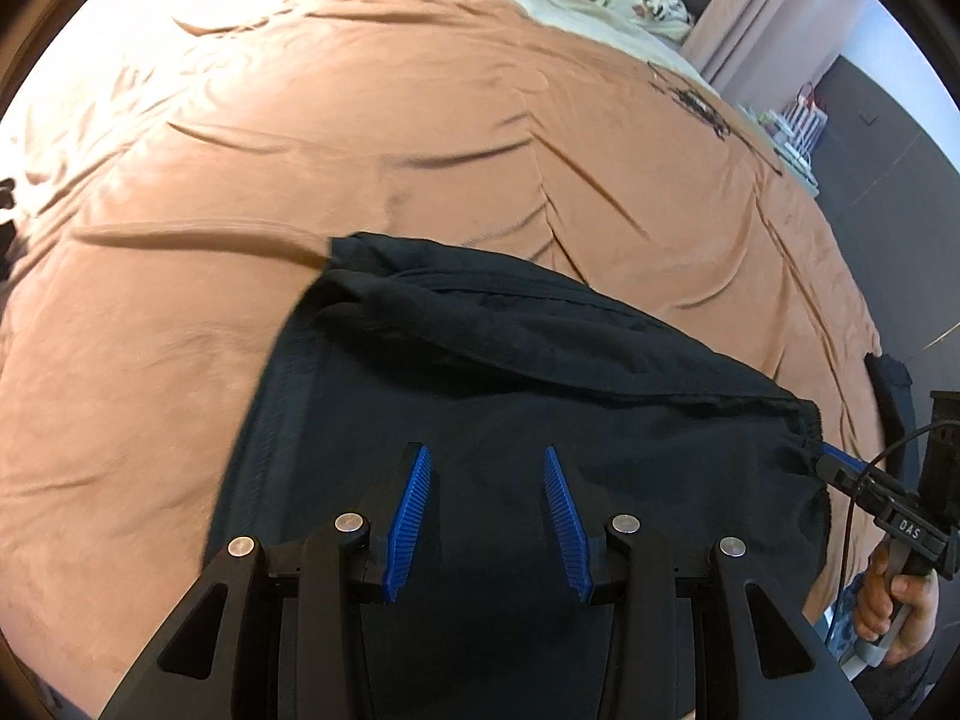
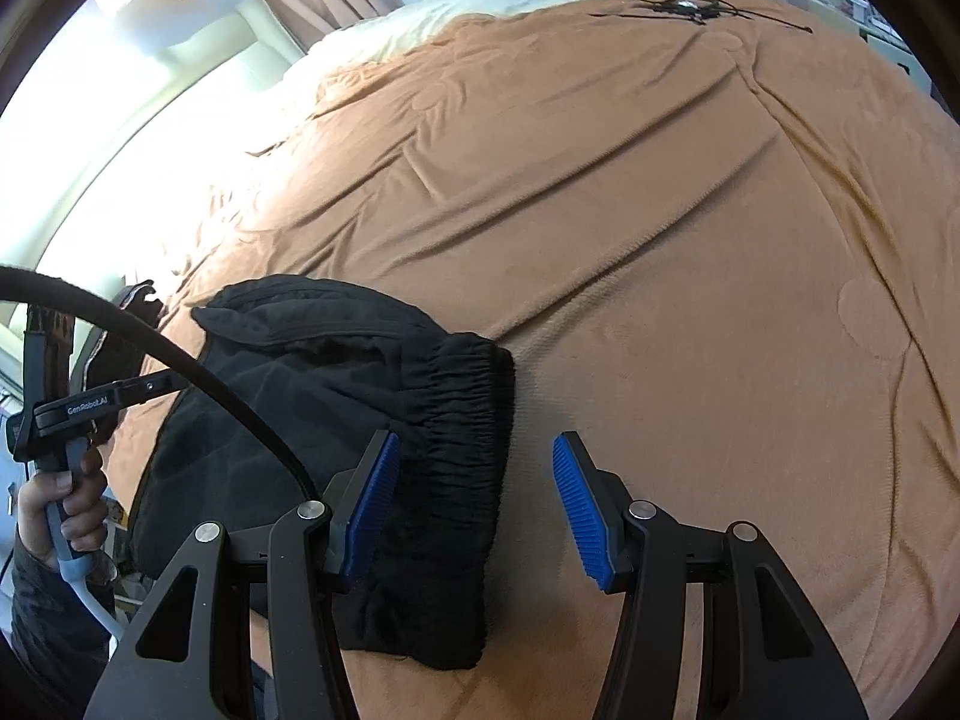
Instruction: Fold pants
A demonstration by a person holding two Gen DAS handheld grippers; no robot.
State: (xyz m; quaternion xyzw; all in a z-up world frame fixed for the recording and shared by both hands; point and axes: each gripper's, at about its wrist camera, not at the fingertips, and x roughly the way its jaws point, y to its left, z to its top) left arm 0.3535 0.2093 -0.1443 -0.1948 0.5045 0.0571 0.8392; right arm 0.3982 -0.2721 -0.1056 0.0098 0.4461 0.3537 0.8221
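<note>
Blue ribbed pads (image 1: 414, 516) sit closest to us in the left wrist view: left gripper (image 1: 487, 519) jaws apart, nothing between them, poised directly over the black pants (image 1: 540, 396). Right gripper (image 2: 477, 510) also has jaws apart, no cloth clamped; its left pad sits just above the gathered elastic waistband (image 2: 474, 414), its right pad over the bare orange blanket (image 2: 660, 228).

Pants lie on the bed near its front edge, already doubled into a compact stack. Long axis runs approx. left-to-right across both views, waistband end toward the right gripper, folded edge toward the left. We judge the right hand nearer a graspable edge; left is over mid-fabric.

Material: soft, matte, fleece-like knit, ruched waistband, rounded fold edge. Blanket: plush, creased, w/ cables (image 2: 690, 6) at the far end.
</note>
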